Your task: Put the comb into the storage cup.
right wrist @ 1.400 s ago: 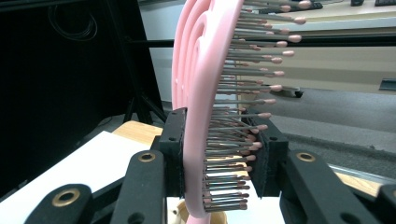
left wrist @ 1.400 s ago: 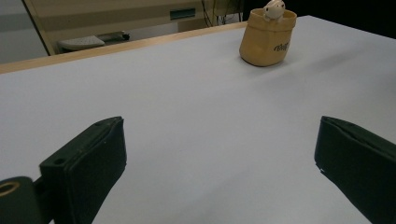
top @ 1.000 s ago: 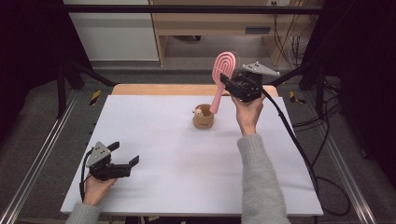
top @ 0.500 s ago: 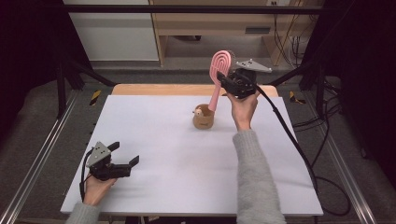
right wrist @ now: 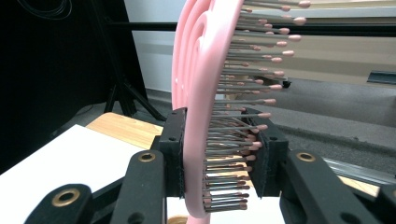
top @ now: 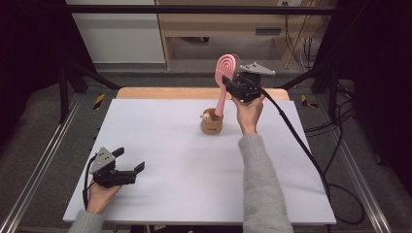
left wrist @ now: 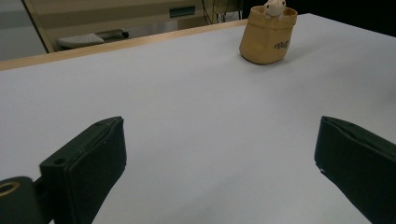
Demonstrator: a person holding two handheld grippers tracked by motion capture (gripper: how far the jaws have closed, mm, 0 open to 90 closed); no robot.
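Right claw (top: 232, 83) clamped across pink hairbrush (top: 224, 73) head; left claw (top: 127, 165) wide open, empty. Lower handle straight into tan holder (top: 212, 124), steadily.

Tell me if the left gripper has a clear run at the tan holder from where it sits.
Probably yes: the left gripper, jaws open, faces the tan holder across bare white table. Only the pink brush stands in the holder.

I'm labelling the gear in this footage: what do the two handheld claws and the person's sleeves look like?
Both the left claw and the right claw are black with broad flat jaws, brass-coloured rivets, a grey three-cornered top plate and a trailing black cable. The sleeves are grey knit.
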